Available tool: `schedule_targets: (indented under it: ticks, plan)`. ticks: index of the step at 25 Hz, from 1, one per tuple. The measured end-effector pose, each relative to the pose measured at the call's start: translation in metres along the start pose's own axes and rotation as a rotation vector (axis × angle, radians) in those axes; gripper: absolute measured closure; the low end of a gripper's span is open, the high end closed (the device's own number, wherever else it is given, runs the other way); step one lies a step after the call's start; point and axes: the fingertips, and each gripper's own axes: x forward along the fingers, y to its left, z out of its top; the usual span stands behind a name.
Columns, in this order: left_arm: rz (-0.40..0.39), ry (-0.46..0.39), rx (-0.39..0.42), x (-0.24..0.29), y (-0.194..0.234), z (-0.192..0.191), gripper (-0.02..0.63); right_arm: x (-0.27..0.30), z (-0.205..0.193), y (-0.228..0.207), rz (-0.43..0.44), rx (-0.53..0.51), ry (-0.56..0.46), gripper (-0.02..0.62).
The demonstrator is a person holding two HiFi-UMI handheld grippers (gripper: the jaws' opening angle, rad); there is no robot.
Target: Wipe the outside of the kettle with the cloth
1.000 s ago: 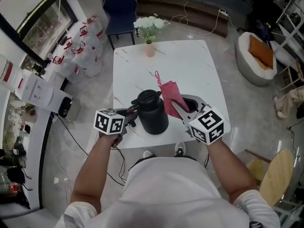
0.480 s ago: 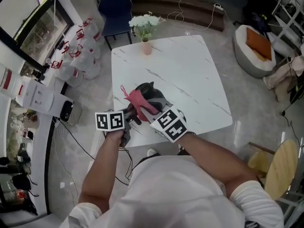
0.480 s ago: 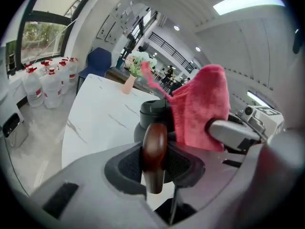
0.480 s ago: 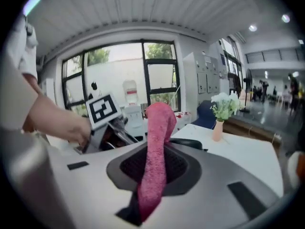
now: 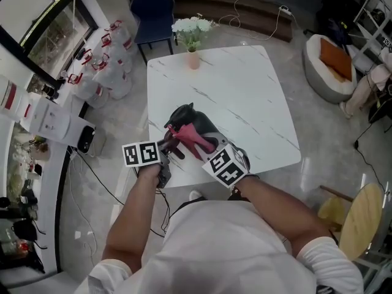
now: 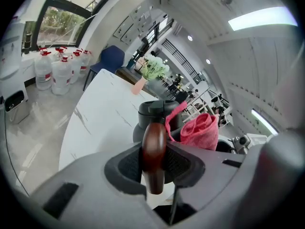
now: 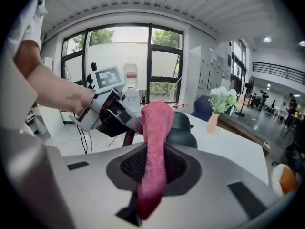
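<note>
**Head view.** The black kettle [image 5: 187, 116] sits close to the near left edge of the white worktop [image 5: 245, 90]. It looks tipped rather than upright. Its long axis runs from the lid end at the far left to the base nearer the person. The handle sticks out toward the left tongs [image 5: 168, 147]. The pink cloth [image 5: 195, 136] lies over its flank, carried by the right tongs [image 5: 207, 146]. So near the edge, a hard wiping push could shove the kettle off the worktop.

**Left gripper view.** The left tongs [image 6: 155, 163] are clenched on the wooden handle [image 6: 153, 149]. The handle stands roughly upright between the pads, with the kettle [image 6: 151, 114] beyond it and the cloth [image 6: 199, 130] bunched at its right side. The handle is round and smooth. I judge that sideways pressure from the wipe could make it roll in the grip and let the kettle swing.

**Right gripper view.** The right tongs [image 7: 153, 168] pinch a narrow fold of the cloth [image 7: 156, 137], which stands up against the kettle [image 7: 183, 128]. With so little cloth held, dragging it across the body may pull it free, or let bare tongs scrape the kettle.
</note>
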Motion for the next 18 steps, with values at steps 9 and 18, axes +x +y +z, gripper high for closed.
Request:
schedule_targets:
  ticks: [9, 18]
  plan:
    - [-0.027, -0.014, -0.010, -0.002, 0.007, 0.001, 0.499, -0.015, -0.063, -0.008, -0.005, 0.150, 0.060, 0.531]
    - [-0.054, -0.015, 0.058, -0.005, 0.013, -0.003, 0.499, -0.027, -0.127, -0.012, -0.004, 0.201, 0.156, 0.531]
